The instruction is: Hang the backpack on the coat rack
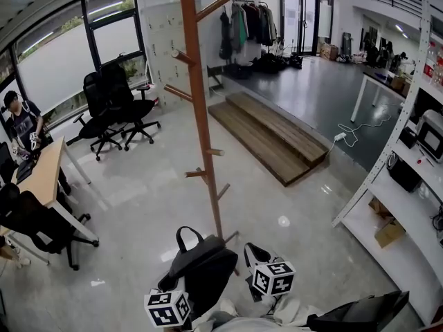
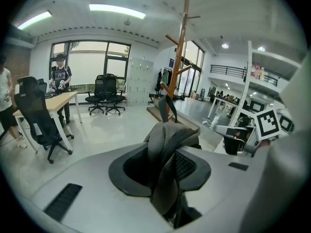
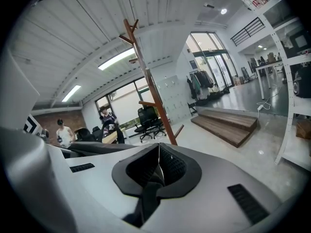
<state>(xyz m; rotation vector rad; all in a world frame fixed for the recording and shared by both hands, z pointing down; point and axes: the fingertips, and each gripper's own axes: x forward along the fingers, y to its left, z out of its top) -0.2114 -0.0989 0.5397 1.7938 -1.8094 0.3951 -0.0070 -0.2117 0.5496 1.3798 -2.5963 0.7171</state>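
The left gripper (image 2: 164, 166), nearest the viewer, has its jaws clamped on a grey padded shoulder strap (image 2: 167, 140). The right gripper (image 3: 158, 171) has its jaws pinched shut on a thin dark strap (image 3: 146, 200). Between them is the black fabric backpack (image 1: 204, 268), close to the foot of the tall brown wooden coat rack (image 1: 201, 116) and not yet on a peg.

Right gripper (image 3: 158, 168) pinching dark strap (image 3: 147, 199) (jaws together), coat rack (image 3: 151, 91) ahead
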